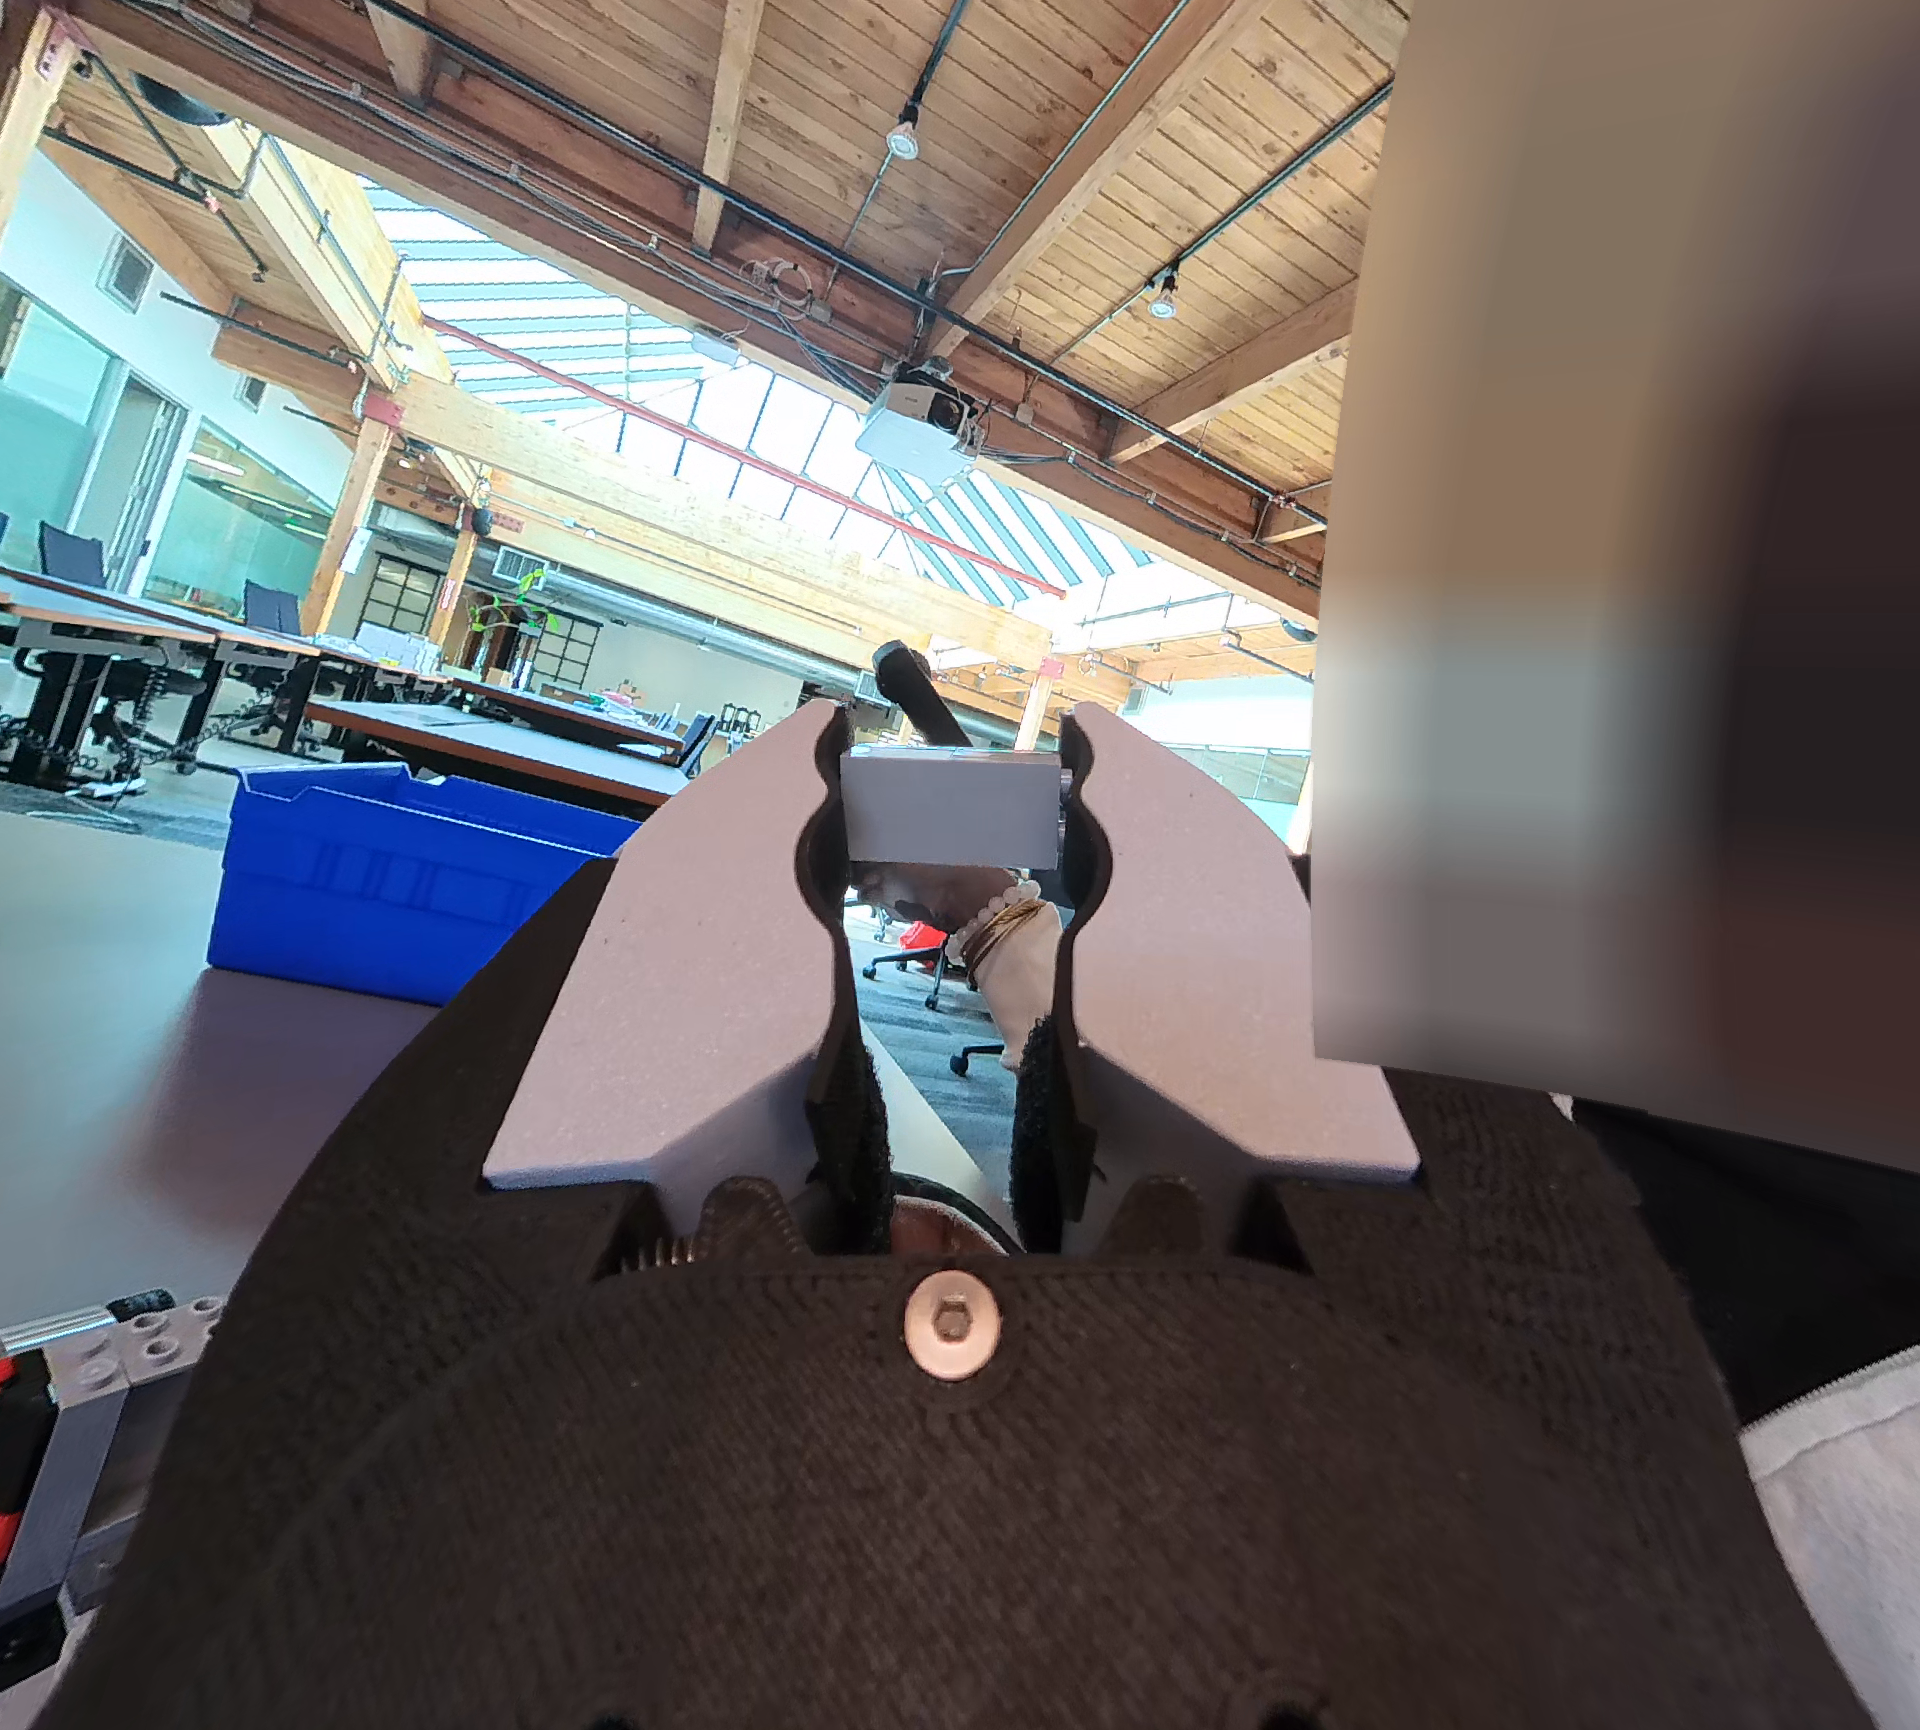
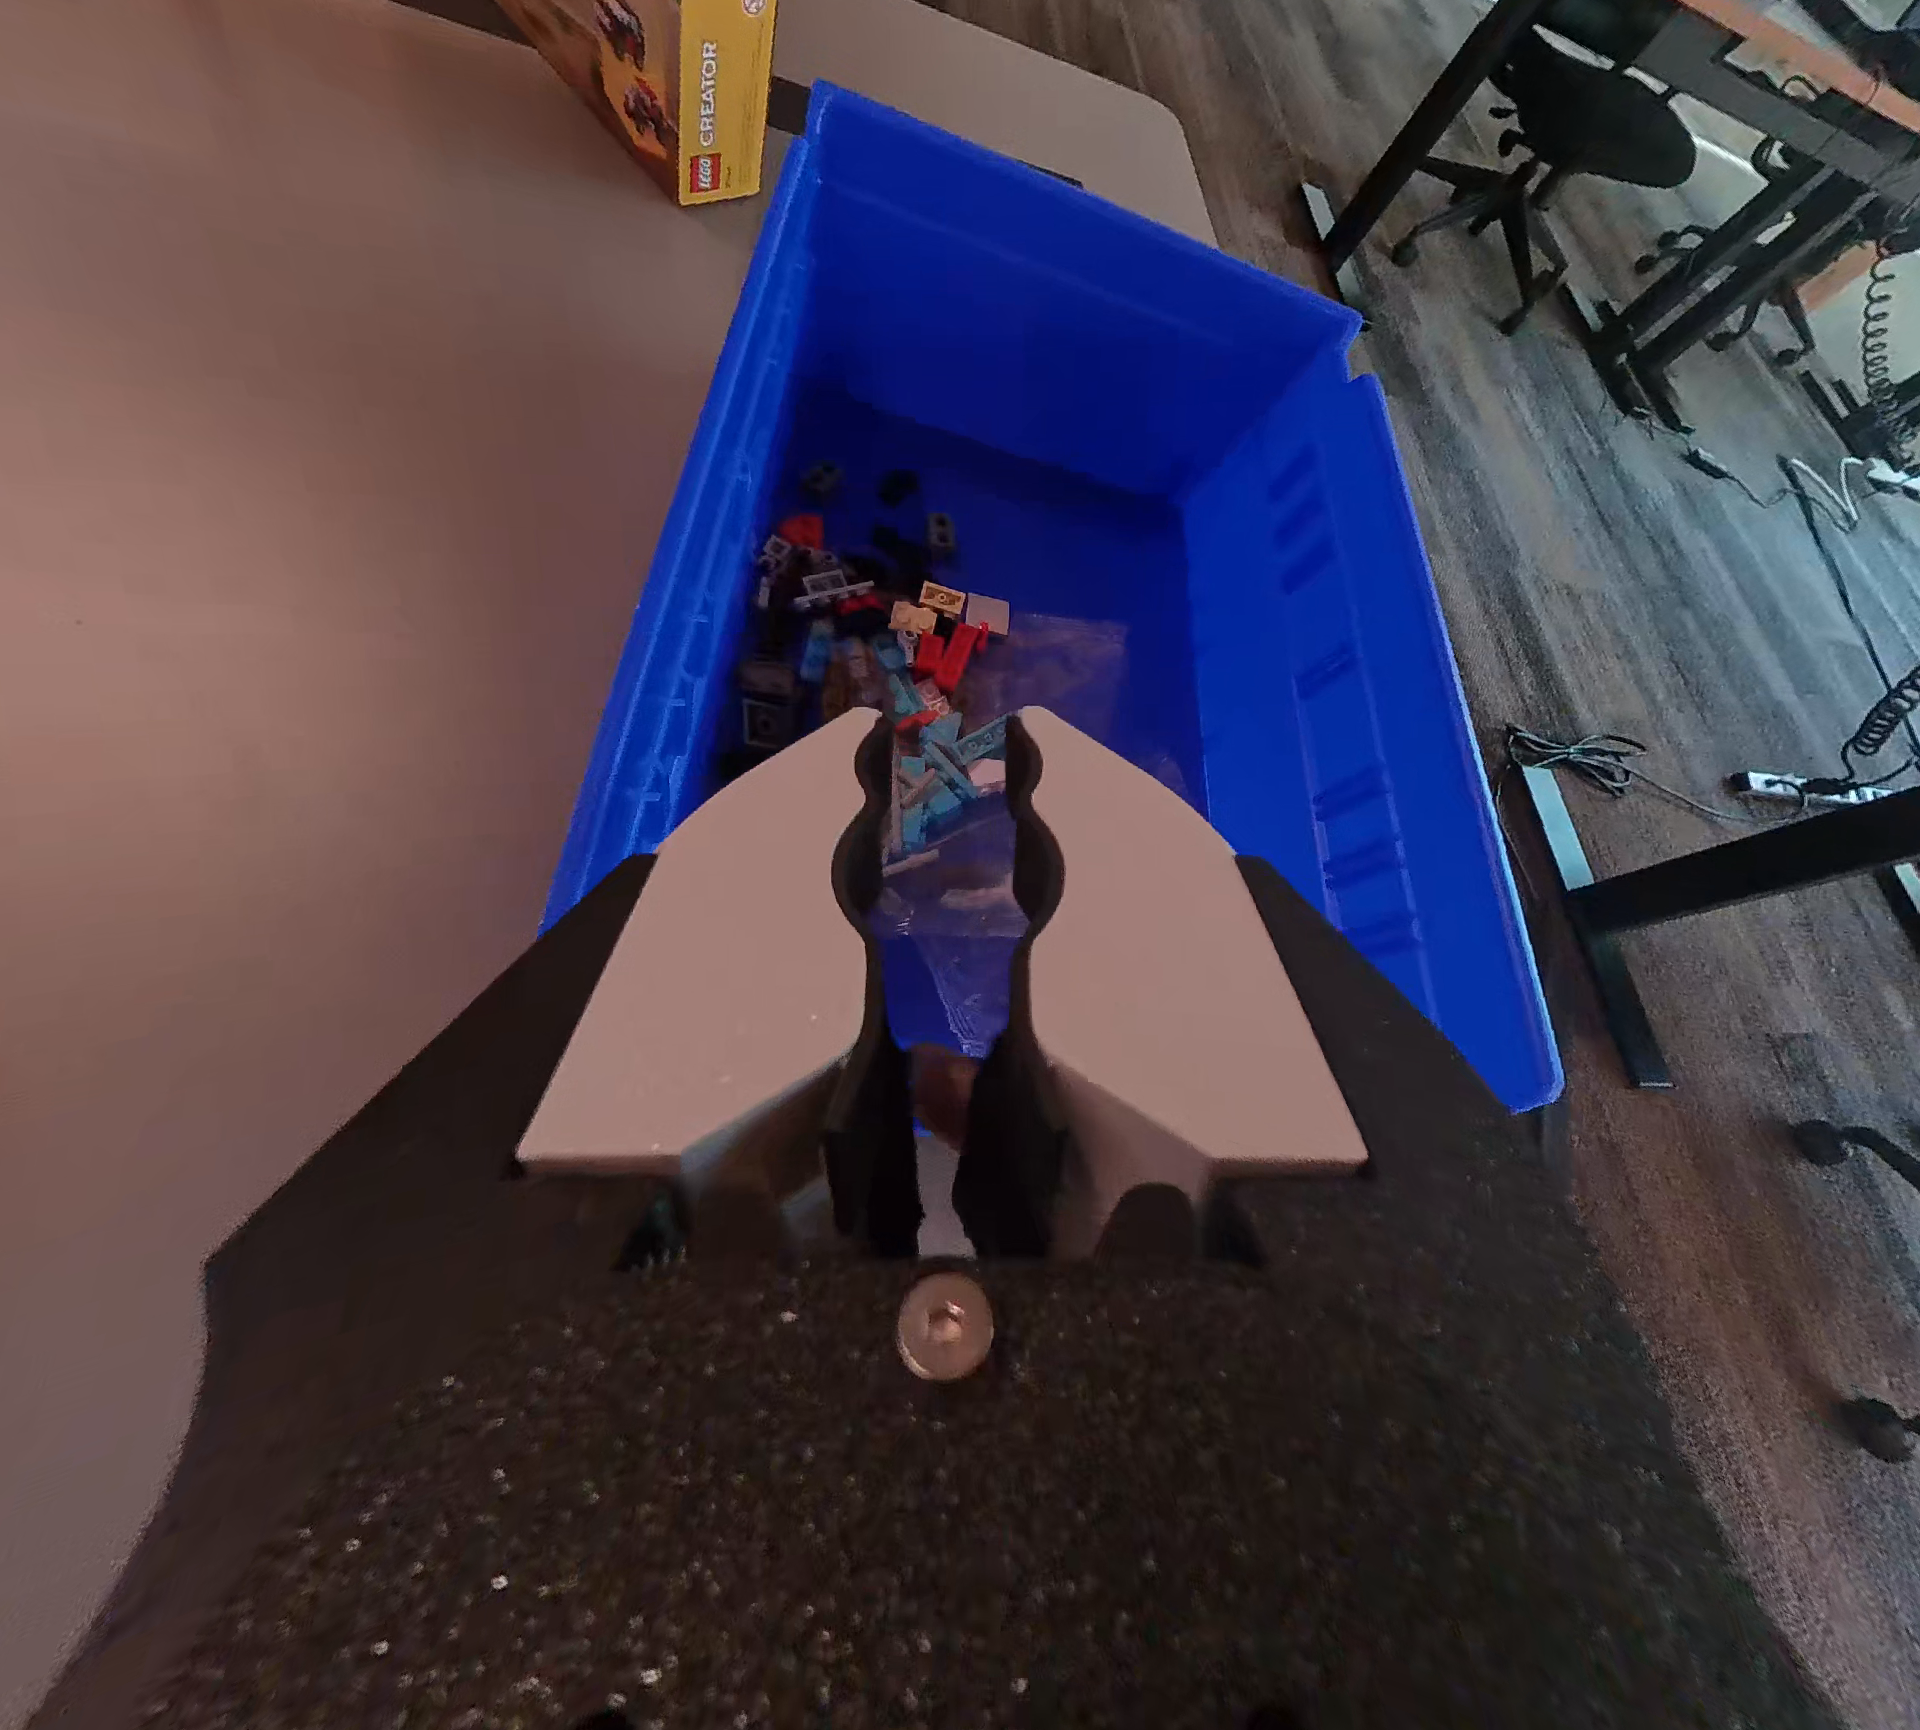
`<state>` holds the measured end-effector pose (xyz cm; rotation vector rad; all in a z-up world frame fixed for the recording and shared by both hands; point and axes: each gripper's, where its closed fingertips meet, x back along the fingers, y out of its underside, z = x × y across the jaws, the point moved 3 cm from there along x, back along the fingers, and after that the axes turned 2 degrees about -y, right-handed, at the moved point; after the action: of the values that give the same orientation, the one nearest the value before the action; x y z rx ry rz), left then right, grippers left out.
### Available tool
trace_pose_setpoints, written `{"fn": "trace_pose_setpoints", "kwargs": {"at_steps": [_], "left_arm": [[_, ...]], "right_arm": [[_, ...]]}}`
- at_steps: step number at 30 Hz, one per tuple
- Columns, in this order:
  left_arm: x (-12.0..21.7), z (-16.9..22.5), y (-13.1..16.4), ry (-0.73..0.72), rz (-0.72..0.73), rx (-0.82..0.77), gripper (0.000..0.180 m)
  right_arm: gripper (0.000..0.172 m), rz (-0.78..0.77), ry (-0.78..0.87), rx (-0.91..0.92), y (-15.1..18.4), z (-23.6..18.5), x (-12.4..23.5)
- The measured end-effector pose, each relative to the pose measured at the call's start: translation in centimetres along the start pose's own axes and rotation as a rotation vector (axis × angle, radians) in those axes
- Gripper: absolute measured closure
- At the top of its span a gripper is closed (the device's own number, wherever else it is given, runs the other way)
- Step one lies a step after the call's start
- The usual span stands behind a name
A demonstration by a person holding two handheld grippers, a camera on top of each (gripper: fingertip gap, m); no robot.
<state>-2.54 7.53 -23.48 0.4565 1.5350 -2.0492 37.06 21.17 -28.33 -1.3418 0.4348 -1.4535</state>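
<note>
My left gripper (image 1: 954,745) points up toward the ceiling and is shut on a small grey rectangular block (image 1: 951,802) held across its fingertips. A black rod (image 1: 920,693) sticks up behind the block. My right gripper (image 2: 945,745) hangs over the near end of a blue bin (image 2: 1340,641), its fingers a little apart. A clear plastic bag (image 2: 1070,672) with light blue pieces (image 2: 925,797) shows in the gap and beyond the tips. I cannot tell whether the pads press on the bag. A pile of small toy bricks (image 2: 831,600) lies on the bin floor.
The bin also shows in the left wrist view (image 1: 395,891), on a grey table (image 2: 312,537). A yellow toy box (image 2: 717,18) stands behind the bin. Grey studded bricks (image 1: 145,1337) lie at the left edge. A person's hand with bracelets (image 1: 1013,937) is beyond the left gripper.
</note>
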Motion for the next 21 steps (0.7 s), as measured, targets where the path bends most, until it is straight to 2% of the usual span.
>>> {"fn": "trace_pose_setpoints", "kwargs": {"at_steps": [4, 8, 12, 16, 19, 21], "left_arm": [[0.0, 0.0, 0.1, 0.003, -0.002, 0.003, 0.143], [-0.1, 0.2, 0.2, 0.013, -0.002, -0.001, 0.143], [-0.2, 0.6, 0.4, 0.047, -0.012, 0.002, 0.143], [-0.6, 1.4, 1.3, 0.100, -0.081, 0.008, 0.143], [-1.1, 2.2, 2.7, 0.141, -0.185, -0.011, 0.143], [-1.4, 2.7, 3.5, 0.177, -0.223, 0.009, 0.143]], "right_arm": [[0.144, 0.065, 0.001, -0.013, -0.8, 0.1, 0.5], [0.143, 0.366, -0.176, 0.038, -5.6, -3.7, 3.0], [0.145, 0.716, -0.466, 0.295, -10.6, -12.7, 7.2], [0.145, 0.931, -0.689, 0.663, -11.7, -23.6, 10.6], [0.148, 1.072, -0.619, 0.906, -11.3, -29.1, 11.8], [0.150, 1.123, -0.435, 1.046, -11.2, -31.1, 11.4]]}}
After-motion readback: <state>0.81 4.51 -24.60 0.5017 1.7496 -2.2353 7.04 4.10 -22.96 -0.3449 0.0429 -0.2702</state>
